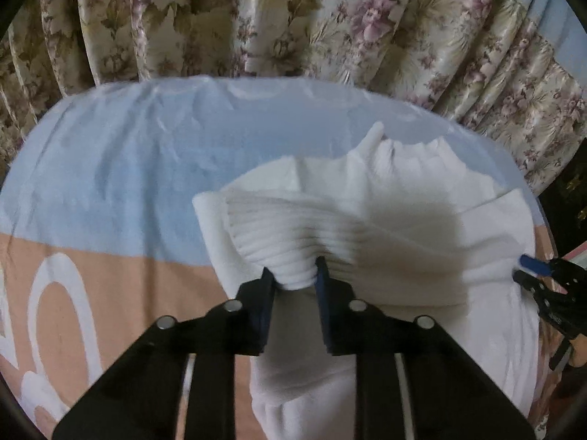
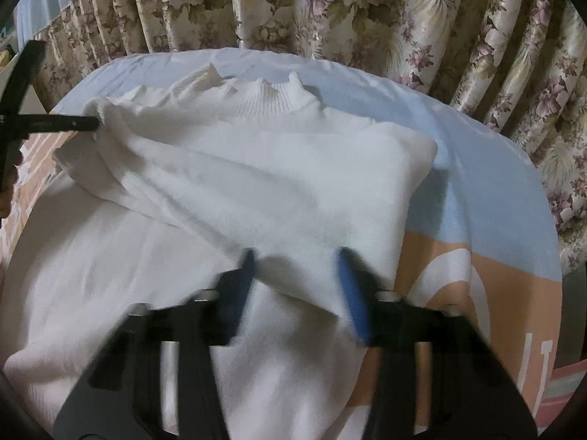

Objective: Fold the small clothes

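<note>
The left gripper (image 1: 296, 275) pinched the sweater's (image 1: 403, 220) ribbed edge; the right gripper (image 2: 297, 260), blurred, apparently clamped its hem, collar (image 2: 271, 99) at twelve o'clock.

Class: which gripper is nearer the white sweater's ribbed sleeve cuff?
Left. The left gripper has its jaws clamped on the ribbed sleeve cuff; the right gripper grips plain white knit farther along the sweater.
</note>
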Tool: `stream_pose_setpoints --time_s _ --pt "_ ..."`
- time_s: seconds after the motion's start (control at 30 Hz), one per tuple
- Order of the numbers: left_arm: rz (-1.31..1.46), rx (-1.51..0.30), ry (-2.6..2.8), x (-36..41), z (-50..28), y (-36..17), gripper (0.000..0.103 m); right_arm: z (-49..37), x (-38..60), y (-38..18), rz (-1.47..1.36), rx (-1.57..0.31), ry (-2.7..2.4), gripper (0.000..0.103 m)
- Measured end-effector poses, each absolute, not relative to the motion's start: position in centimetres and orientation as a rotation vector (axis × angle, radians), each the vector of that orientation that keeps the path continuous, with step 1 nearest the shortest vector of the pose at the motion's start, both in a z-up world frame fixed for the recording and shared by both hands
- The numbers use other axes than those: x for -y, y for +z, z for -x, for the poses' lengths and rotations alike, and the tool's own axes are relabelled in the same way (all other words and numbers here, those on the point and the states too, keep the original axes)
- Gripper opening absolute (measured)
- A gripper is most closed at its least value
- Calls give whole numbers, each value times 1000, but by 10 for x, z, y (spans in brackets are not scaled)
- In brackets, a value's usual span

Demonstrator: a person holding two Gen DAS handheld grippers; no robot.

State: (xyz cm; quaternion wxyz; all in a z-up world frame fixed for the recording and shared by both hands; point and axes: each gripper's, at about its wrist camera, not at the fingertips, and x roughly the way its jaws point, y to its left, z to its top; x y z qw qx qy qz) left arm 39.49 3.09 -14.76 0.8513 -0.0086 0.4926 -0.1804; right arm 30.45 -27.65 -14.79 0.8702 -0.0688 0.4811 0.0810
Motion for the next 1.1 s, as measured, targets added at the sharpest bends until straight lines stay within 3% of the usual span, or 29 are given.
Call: stream_pose_setpoints --time_s 0.07,0.2,0.4,0.47,0.53,0.63,0.77,0.87,0.93,1.0,1.03,1.07,1.1 --pt "10 -1009 -394 -33 -387 -133 19 -308 282 -147 102 -1004 184 2" --pt "29 -1053 -420 -39 -371 -122 19 -304 284 -139 69 -1016 235 1" --pt "147 -1201 -440 -64 -358 -157 24 -293 284 -154 109 -1103 246 1" --pt "148 -1168 -426 -67 -357 -145 34 -292 286 -155 99 -1099 242 1" --pt "59 -1095 -344 -66 -354 -126 78 -292 287 -150 88 -1077 239 1" --pt "-15 -1029 -334 -61 -358 -107 80 -297 291 -139 70 -1040 225 3" --pt "-15 -1084 -360 -52 -388 -119 80 -311 301 -128 35 -995 170 17" --pt "-60 -1158 -350 -39 -406 -147 72 -325 315 -126 -54 -974 135 20" --pt "-79 -1188 -366 -30 -408 -160 36 -335 324 -131 -114 -978 106 29" --pt "-91 -1178 -362 -27 -406 -163 32 -345 326 -136 -114 -981 73 37" --pt "-104 -1161 -361 -27 -404 -162 23 -346 324 -137 -105 -985 67 37" --pt "-112 -1143 -359 -27 -404 -160 19 -349 323 -141 -93 -996 63 34" --pt "-116 -1122 -352 -27 -405 -158 16 -352 321 -144 -68 -998 44 17"
